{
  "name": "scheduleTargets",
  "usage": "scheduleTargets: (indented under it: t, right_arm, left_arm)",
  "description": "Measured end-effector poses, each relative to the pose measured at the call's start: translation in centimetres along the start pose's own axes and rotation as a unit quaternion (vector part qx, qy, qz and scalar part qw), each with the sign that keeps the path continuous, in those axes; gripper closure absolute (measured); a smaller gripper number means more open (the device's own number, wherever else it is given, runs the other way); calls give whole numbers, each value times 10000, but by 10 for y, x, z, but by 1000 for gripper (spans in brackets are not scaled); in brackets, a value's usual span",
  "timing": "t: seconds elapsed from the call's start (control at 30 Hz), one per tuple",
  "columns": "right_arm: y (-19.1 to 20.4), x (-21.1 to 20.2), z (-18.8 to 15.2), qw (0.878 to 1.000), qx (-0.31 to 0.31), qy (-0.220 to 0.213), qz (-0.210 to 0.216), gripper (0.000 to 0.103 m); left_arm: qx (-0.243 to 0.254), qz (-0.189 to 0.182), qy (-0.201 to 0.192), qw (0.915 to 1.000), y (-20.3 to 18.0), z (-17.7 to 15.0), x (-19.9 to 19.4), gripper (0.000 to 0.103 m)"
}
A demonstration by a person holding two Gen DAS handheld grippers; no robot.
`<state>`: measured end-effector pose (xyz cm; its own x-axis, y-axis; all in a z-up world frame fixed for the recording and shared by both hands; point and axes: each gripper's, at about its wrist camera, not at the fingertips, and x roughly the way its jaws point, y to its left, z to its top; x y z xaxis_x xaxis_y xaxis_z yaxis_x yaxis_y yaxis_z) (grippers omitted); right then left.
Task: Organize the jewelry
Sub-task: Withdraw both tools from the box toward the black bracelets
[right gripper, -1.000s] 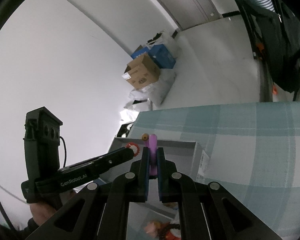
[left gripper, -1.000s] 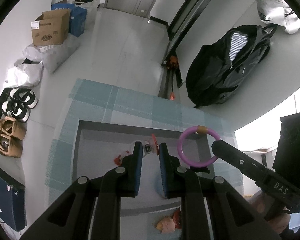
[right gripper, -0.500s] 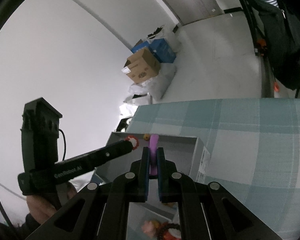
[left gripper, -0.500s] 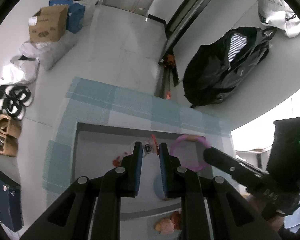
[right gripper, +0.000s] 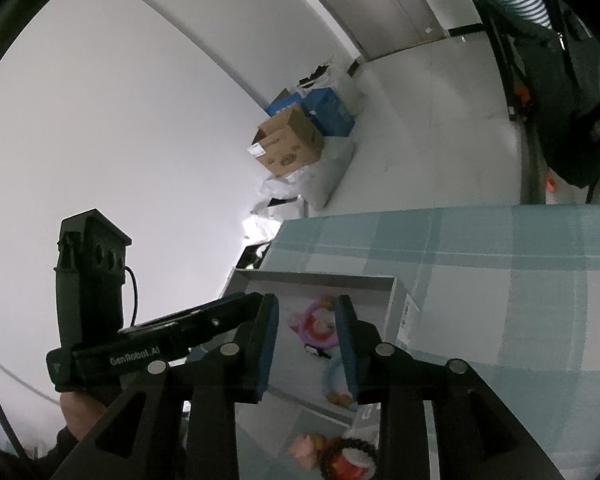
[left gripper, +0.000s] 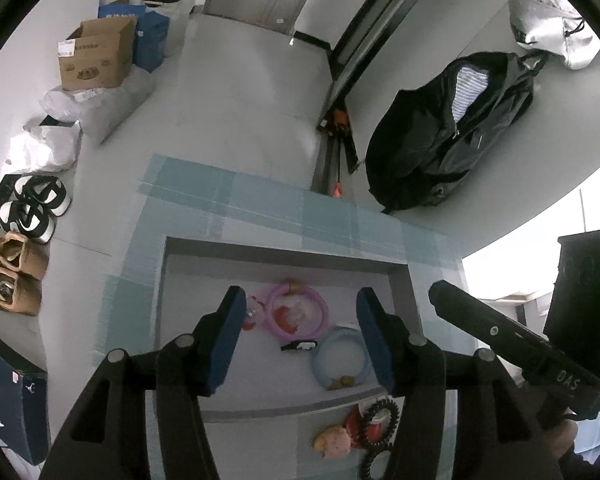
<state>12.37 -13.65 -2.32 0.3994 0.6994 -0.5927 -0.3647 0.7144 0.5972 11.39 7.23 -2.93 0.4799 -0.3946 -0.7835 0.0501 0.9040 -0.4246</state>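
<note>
A pink ring [left gripper: 323, 314] [right gripper: 309, 316] lies flat in the grey tray [left gripper: 284, 246] [right gripper: 312, 276], over some small red pieces. Beside it in the tray are a pale blue ring [left gripper: 318, 360] [right gripper: 328, 376] and a small black clip [left gripper: 299, 346]. My left gripper [left gripper: 300, 308] hangs over the tray with its jaws opening and no pad touching anything. My right gripper [right gripper: 307, 312] is also above the tray, jaws opening, with the pink ring lying free below them. In the left wrist view the right gripper [left gripper: 436, 294] reaches in from the right.
On the blue checked cloth [left gripper: 260, 204], in front of the tray, lie a pink charm [left gripper: 332, 440] and a black coiled bracelet [left gripper: 374, 420]. On the floor beyond are a cardboard box [left gripper: 96, 56], a black bag [left gripper: 448, 136] and shoes [left gripper: 32, 208].
The right gripper carried the pink ring over the tray and let it go; the ring now lies in the tray. Both grippers went from shut to parted.
</note>
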Motion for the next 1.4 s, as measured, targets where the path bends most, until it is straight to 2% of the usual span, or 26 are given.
scheduleTargets:
  t: [0.13,0.23,0.3,0.37,0.43,0.53,0.6,0.67,0.87,0.97,1.07,1.13,1.23,1.4]
  right_arm:
    - [4,-10,-3,9999,-81,-117,-41,61]
    - [5,-15,-5,9998,-114,-180,-17,60]
    - [6,-19,-8,9997,-135,-213,-45,55]
    - [7,-22,-10,9996,-133,-255,-64,45]
    - [7,-25,-12,9995,-129,-286,-69,41]
    - [9,-31,-17,9993,-161,-326,-114,31]
    - [11,-34,-21,9990,-234,-347,-180,25]
    - [12,-38,-25,9987,-273,-352,-243,22]
    - [11,-49,-41,9982,-287,-303,-440,9]
    - [12,-53,-50,9973,-363,-199,-612,7]
    - [14,-57,-58,9963,-453,-94,-724,5]
    - [15,-59,-64,9953,-513,-8,-825,5]
    - [16,-63,-79,9933,-578,119,-989,5]
    - [19,-62,-109,9944,-421,495,-838,5]
  left_arm:
    - [51,-18,-249,9997,3,-2,-13,50]
    - [25,2,-412,9991,7,-5,-22,50]
    - [-27,24,-500,9987,10,-7,-27,50]
    - [-114,56,-596,9981,13,-9,-33,50]
    - [-135,-22,-666,9977,12,-12,-38,50]
    - [-29,-38,-723,9974,8,-19,-44,50]
    - [43,228,-720,9971,4,-29,-44,48]
    - [58,392,-682,9969,3,-40,-44,39]
    - [386,430,-636,9963,-9,-58,-48,38]
    - [499,380,-455,9970,-14,-64,-43,36]
    - [654,422,-233,9967,-20,-71,-37,24]
    - [736,599,-122,9954,-23,-77,-32,24]
    - [805,673,60,9945,-25,-82,-25,24]
    - [730,751,136,9944,-21,-85,-24,24]
